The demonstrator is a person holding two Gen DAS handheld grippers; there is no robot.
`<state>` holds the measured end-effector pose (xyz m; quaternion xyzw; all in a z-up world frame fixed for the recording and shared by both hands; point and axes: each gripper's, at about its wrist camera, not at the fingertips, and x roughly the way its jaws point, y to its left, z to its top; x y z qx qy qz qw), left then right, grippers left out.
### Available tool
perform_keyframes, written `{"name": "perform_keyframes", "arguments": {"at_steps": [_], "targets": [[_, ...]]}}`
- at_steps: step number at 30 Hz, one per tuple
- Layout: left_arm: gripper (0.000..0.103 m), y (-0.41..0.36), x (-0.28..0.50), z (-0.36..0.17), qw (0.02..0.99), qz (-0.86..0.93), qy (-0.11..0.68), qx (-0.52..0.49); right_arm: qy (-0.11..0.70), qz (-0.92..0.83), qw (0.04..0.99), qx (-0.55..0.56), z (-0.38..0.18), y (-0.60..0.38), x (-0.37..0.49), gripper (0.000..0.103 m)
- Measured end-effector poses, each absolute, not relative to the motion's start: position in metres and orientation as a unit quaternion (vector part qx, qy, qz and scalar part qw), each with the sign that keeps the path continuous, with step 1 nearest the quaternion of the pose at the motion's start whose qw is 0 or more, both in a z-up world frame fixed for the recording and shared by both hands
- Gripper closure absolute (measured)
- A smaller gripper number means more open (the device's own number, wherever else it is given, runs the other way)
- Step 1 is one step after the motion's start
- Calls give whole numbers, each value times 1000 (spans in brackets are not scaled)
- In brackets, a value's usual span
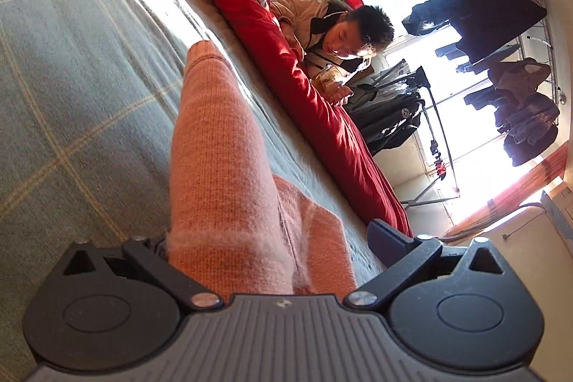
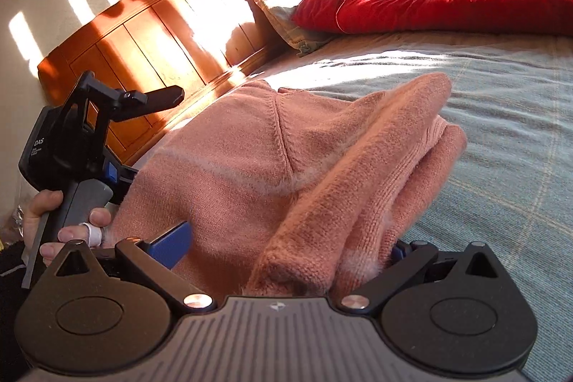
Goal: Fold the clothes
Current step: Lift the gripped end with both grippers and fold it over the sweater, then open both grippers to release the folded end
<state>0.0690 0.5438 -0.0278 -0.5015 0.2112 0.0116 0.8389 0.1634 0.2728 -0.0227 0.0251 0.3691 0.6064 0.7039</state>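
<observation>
Both tools, left and right, fingers spread wide.

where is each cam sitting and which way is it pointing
Left wrist: sits on the left hand-held gripper, low over the bed, looking along the pink sweater toward the red quilt, a seated person and a window; only its own fingers show, wide apart around the knit.
Right wrist: sits on the right hand-held gripper, facing the wooden headboard; its fingers straddle a sweater fold, and the hand holding the other gripper shows at left.
Shared: sweater, grey checked bedspread, red quilt, seated person.
</observation>
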Motion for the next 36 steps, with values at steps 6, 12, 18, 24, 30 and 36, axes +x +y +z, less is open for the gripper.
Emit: {"name": "perform_keyframes", "arguments": {"at_steps": [6, 12, 18, 24, 30, 36], "targets": [[3, 576, 76, -32, 842, 30, 209, -497, 370, 591, 716, 39, -36, 299, 149, 0], [3, 603, 84, -46, 839, 56, 211, -499, 375, 589, 714, 47, -43, 314, 135, 0], [3, 616, 91, -59, 834, 91, 215, -499, 374, 601, 705, 45, -41, 315, 130, 0], [3, 609, 73, -45, 850, 120, 203, -471, 397, 596, 695, 63, -44, 292, 158, 0], [2, 589, 56, -13, 874, 85, 184, -441, 479, 552, 655, 191, -65, 283, 227, 0], [2, 562, 70, -25, 879, 69, 235, -408, 468, 555, 646, 234, -54, 290, 258, 0]]}}
